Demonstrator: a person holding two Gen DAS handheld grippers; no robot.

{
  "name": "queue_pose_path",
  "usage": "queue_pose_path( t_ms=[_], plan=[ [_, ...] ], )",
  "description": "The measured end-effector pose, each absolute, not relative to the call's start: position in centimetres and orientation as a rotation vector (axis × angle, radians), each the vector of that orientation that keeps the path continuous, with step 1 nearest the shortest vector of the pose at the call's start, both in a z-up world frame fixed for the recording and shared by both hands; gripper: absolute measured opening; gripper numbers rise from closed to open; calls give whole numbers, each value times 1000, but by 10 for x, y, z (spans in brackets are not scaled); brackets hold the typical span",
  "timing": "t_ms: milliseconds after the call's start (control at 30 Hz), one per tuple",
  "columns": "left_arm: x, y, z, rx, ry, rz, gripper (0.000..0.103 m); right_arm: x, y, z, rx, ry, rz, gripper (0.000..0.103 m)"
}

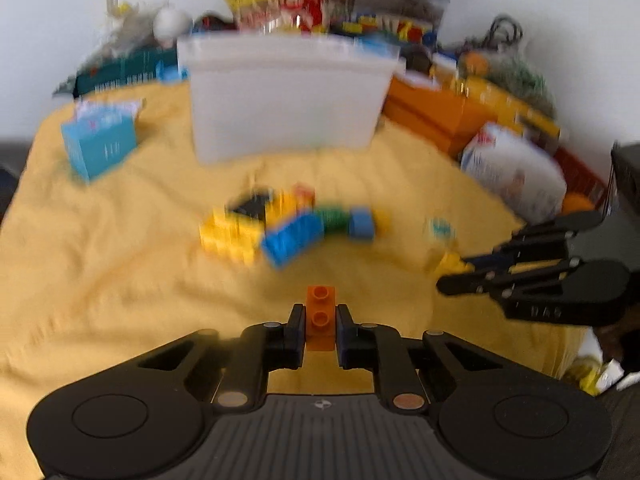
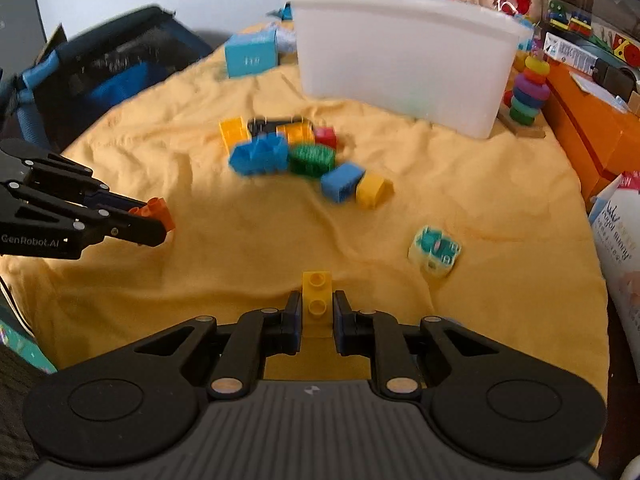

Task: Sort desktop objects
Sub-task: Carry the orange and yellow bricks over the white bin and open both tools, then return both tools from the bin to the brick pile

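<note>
My left gripper (image 1: 319, 322) is shut on an orange two-stud brick (image 1: 320, 320), held above the yellow cloth (image 1: 120, 264). In the right wrist view the same left gripper (image 2: 158, 220) enters from the left with the orange brick (image 2: 154, 210) at its tip. My right gripper (image 2: 317, 312) is shut on a yellow two-stud brick (image 2: 317, 300); in the left wrist view this right gripper (image 1: 452, 276) reaches in from the right, the yellow brick (image 1: 450, 264) at its tips. A pile of loose bricks (image 2: 288, 152) lies mid-cloth. A white plastic bin (image 2: 404, 60) stands behind it.
A teal-and-cream toy piece (image 2: 434, 250) lies alone to the right of the pile. A light blue box (image 2: 250, 56) stands at the back left, a ring stacker (image 2: 526, 92) by the bin's right side, orange boxes (image 2: 592, 128) along the right edge, a dark bag (image 2: 104, 76) off the left.
</note>
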State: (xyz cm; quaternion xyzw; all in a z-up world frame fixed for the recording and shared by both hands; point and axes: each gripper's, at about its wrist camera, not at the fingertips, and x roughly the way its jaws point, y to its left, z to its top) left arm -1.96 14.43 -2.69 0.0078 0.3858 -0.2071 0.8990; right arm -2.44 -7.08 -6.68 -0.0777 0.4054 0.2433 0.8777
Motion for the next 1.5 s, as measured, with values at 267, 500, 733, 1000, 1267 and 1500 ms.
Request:
queue_pose_path(
  t_ms=[267,500,733,1000,1267,1500],
  plan=[
    [50,143,55,49,573,-422,17,23,-72,-15,-150,675,503,17],
    [127,127,106,73,446,-391,17,90,-58,39,-164,493,452,17],
    [196,110,91,84,514,-314,18,154,-57,59,-81,470,379,18],
    [189,106,67,144,573,-269,60,181,-54,39,-102,551,320,39],
    [138,116,59,77,597,-288,61,134,-69,40,-94,511,320,63],
    [77,123,15,-17,735,-319,61,83,-73,22,-141,515,352,71]
  ],
)
